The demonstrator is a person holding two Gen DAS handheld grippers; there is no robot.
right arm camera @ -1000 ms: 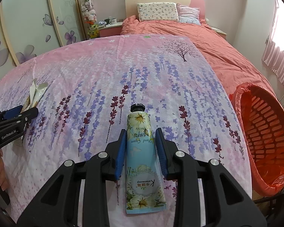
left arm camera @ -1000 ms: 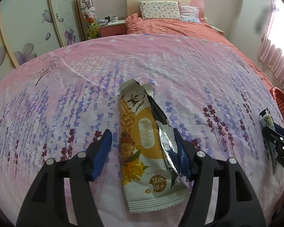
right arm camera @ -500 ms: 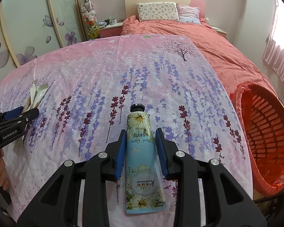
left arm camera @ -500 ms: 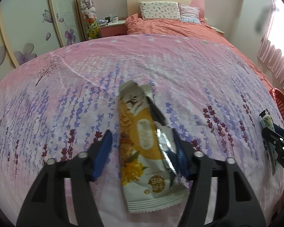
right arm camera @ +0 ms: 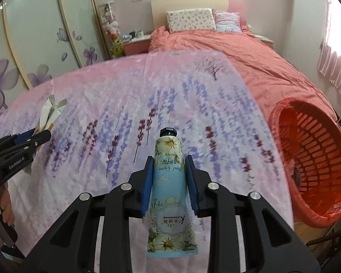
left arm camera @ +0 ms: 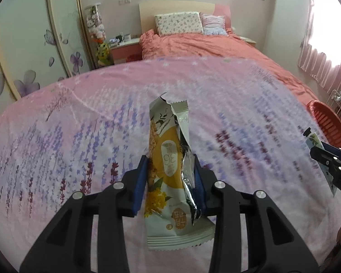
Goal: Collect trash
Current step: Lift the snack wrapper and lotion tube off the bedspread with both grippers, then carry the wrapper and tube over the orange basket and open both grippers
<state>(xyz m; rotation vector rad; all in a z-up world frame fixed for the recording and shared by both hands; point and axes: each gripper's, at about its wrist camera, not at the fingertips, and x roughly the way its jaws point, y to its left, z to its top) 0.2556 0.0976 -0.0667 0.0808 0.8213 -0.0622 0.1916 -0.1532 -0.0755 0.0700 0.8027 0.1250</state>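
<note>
My left gripper (left arm camera: 170,166) is shut on a torn yellow and white snack wrapper (left arm camera: 168,157) and holds it lifted above the pink lavender-print bedspread (left arm camera: 79,136). My right gripper (right arm camera: 168,166) is shut on a blue floral hand cream tube (right arm camera: 168,179) with a black cap, also lifted off the bedspread (right arm camera: 102,113). The left gripper with the wrapper (right arm camera: 50,111) shows at the left edge of the right wrist view. The right gripper with the tube (left arm camera: 316,141) shows at the right edge of the left wrist view.
A red mesh basket lined with a red bag (right arm camera: 311,154) stands off the bed's right edge; its rim (left arm camera: 325,120) shows in the left wrist view. Pillows (right arm camera: 191,20) and a nightstand (right arm camera: 136,43) are at the far end. A flowered wardrobe (left arm camera: 22,56) is on the left.
My left gripper has shut on the snack wrapper and lifted it off the bedspread. My right gripper has risen with the hand cream tube still in it.
</note>
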